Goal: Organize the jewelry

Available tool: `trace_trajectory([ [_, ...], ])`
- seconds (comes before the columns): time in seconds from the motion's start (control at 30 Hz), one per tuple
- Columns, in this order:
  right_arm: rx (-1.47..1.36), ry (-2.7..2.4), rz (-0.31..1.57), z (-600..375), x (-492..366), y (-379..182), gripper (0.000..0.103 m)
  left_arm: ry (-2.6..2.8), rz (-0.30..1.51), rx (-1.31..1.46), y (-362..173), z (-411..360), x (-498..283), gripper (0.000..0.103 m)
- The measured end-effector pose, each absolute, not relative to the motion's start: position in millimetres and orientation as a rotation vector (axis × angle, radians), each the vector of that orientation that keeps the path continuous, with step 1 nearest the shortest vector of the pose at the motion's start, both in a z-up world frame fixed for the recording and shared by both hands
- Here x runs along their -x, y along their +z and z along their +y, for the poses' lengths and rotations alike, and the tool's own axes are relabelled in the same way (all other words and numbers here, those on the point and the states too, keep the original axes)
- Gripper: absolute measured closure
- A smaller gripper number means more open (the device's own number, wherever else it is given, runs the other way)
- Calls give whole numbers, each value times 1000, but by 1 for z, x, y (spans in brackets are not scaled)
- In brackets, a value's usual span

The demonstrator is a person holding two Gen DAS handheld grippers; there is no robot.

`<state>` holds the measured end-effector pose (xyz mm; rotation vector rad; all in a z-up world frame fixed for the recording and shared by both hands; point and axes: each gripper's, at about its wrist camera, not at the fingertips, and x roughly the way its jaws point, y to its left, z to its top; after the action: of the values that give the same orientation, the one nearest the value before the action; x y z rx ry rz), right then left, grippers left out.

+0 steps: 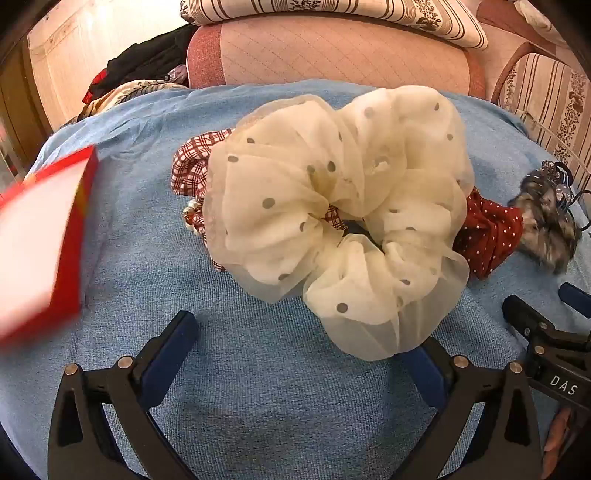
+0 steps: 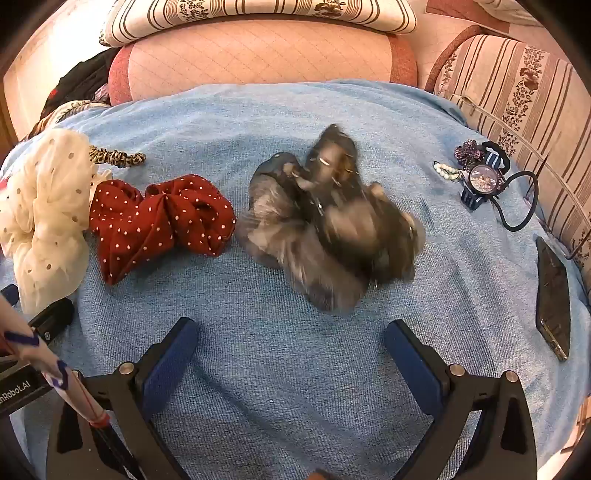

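You're working in warm, even indoor light with soft shadows and no harsh glare. Both fisheye views bend strongly and darken at the corners. The red box (image 1: 40, 240) and the grey-brown scrunchie (image 2: 328, 221) smear with motion blur.

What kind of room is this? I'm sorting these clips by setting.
Probably a living room or bedroom at home. A blue cloth covers the work surface, a pink quilted cushion and a striped floral pillow lie behind it, and a striped upholstered seat stands to the right.
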<state>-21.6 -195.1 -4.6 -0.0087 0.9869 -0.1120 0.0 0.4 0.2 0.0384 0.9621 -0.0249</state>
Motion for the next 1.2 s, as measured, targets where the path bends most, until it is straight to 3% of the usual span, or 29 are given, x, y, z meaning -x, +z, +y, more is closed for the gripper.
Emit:
trace_trajectory([
  [1.2, -28, -109, 995, -198, 29, 3, 0, 14, 950, -44, 12, 4, 19, 0],
])
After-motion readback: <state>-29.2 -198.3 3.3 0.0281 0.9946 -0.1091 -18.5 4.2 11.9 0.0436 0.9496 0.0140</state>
